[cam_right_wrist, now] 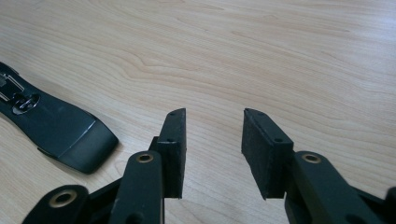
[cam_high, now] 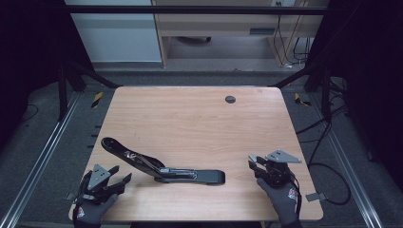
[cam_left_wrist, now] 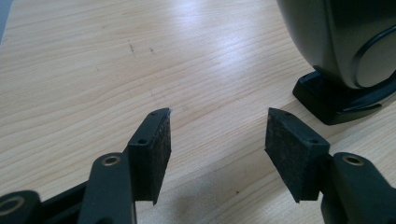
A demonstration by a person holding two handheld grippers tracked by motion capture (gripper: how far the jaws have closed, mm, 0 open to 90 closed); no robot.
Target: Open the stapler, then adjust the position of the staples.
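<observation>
Both grippers held apart and empty, a long black stapler lying between them on the table.

The left gripper (cam_high: 113, 183) was held at the near left corner of the table (cam_high: 199, 114) with its jaws spread and nothing between them; the right gripper (cam_high: 253, 164) was held near the right edge, likewise spread and empty. The stapler (cam_high: 161, 166) was laid opened out between them, its long axis running from far left to near right. Its raised end was seen just beside the left gripper, to that gripper's right (cam_left_wrist: 345, 51), so the left hand was judged the nearer. The flat end (cam_right_wrist: 70, 135) was seen left of the right gripper, apart from it. The raised end was cut off in the left gripper view, and the mechanism at the hinge could not be made out.
</observation>
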